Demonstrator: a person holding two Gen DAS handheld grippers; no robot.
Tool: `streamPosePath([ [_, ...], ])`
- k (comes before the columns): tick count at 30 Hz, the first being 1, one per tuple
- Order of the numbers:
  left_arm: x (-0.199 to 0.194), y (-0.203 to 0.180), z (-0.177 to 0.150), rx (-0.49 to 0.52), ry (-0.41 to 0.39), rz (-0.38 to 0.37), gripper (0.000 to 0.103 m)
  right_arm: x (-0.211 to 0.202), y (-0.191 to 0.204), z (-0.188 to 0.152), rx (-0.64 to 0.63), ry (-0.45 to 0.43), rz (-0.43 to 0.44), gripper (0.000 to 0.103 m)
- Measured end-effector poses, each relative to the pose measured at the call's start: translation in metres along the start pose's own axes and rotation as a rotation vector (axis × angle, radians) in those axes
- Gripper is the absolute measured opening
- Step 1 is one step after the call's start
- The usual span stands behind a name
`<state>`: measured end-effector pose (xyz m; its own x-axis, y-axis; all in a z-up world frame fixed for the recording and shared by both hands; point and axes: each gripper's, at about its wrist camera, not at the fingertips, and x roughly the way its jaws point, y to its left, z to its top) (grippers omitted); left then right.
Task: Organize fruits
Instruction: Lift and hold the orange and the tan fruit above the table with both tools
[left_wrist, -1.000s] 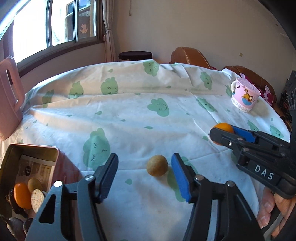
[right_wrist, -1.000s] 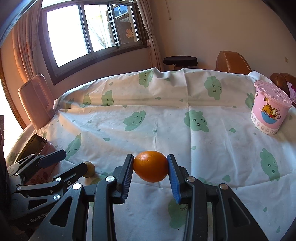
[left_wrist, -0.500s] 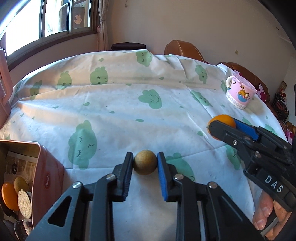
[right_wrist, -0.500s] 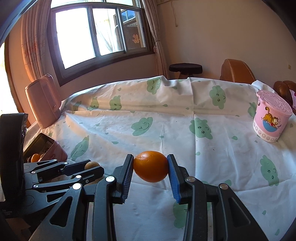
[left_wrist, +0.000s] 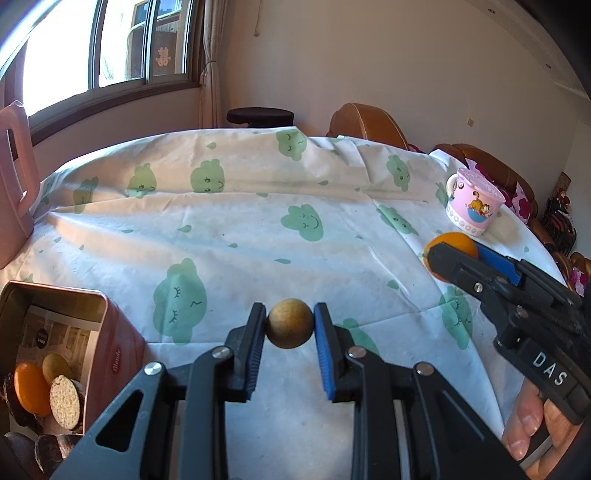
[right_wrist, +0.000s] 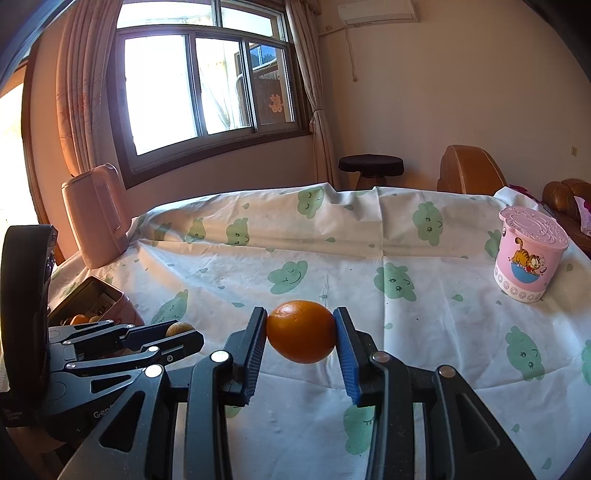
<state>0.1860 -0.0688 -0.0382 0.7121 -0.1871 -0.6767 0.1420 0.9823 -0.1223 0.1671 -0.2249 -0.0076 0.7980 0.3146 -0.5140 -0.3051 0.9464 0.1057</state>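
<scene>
Sunlit counter (left_wrist: 258, 236) under a cloud-print cloth. Your left tongs (left_wrist: 289, 328) are clamped on the small brown fruit (left_wrist: 290, 328), your right tongs (right_wrist: 301, 332) on the orange (right_wrist: 301, 331), both just above the cloth. They're light, firm and round, so I'd squeeze across the middle. Readable: "DAS" on the right tool, red script on the tin (left_wrist: 110, 354).

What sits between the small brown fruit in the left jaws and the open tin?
Nothing visible. The left gripper holds the brown fruit above bare tablecloth; the tin lies open to its lower left.
</scene>
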Motion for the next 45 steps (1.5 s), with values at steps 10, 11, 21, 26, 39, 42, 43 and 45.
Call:
streamPosePath([
  [10,-0.010,-0.005,-0.001,0.028,-0.053,0.036,0.028,-0.007,0.002,-0.001,-0.009,-0.032,-0.005,0.039],
  [11,-0.011,-0.006,-0.001,0.031,-0.057,0.040,0.028,-0.007,0.002,-0.001,-0.010,-0.035,-0.006,0.039],
  [21,-0.019,-0.010,-0.002,0.048,-0.098,0.067,0.028,-0.012,0.004,-0.002,-0.023,-0.060,-0.016,0.039],
  [26,-0.022,-0.010,-0.003,0.049,-0.114,0.075,0.028,-0.015,0.006,-0.002,-0.033,-0.075,-0.022,0.039],
  [39,-0.030,-0.009,-0.004,0.046,-0.157,0.088,0.028,-0.022,0.011,-0.003,-0.054,-0.113,-0.033,0.039],
  [42,-0.032,-0.010,-0.005,0.050,-0.165,0.091,0.028,-0.024,0.012,-0.004,-0.058,-0.121,-0.035,0.039],
  [43,-0.033,-0.011,-0.005,0.050,-0.169,0.094,0.028,-0.025,0.013,-0.004,-0.060,-0.124,-0.035,0.039],
  [45,-0.034,-0.011,-0.006,0.052,-0.176,0.096,0.028,-0.025,0.014,-0.004,-0.063,-0.129,-0.036,0.039],
])
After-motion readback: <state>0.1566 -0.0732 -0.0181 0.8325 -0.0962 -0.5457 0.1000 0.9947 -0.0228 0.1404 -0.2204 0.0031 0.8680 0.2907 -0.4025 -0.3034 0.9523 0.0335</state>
